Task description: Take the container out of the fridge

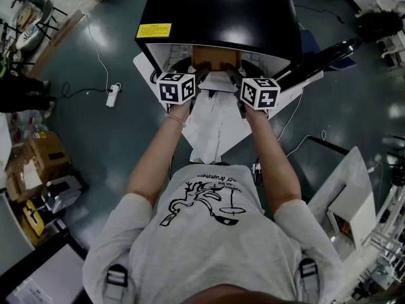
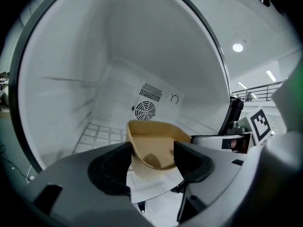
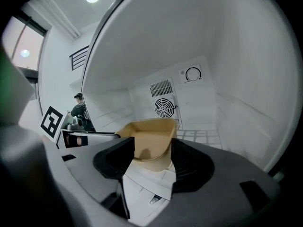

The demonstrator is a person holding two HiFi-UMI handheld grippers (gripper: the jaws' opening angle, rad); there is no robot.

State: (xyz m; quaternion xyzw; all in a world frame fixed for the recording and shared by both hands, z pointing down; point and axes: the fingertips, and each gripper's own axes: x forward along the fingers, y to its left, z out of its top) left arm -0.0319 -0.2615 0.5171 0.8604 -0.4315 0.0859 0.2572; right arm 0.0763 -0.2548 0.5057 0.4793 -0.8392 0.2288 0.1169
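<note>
A tan open-topped container (image 1: 215, 57) sits at the mouth of a small black fridge (image 1: 215, 11) with a white inside. My left gripper (image 1: 201, 76) holds its near left corner and my right gripper (image 1: 231, 76) its near right corner. In the left gripper view the container (image 2: 154, 145) fills the gap between the jaws of the left gripper (image 2: 151, 162), one jaw outside its wall. The right gripper view shows the same container (image 3: 149, 136) held in the right gripper (image 3: 152, 162). It looks empty and rides just above a white sheet (image 1: 212, 122).
The fridge door (image 1: 316, 59) stands open to the right. A fan grille (image 2: 145, 110) is on the back wall and a wire shelf (image 2: 102, 135) lies on the fridge floor. A power strip (image 1: 112, 95) and cardboard boxes (image 1: 47, 147) lie on the floor at left.
</note>
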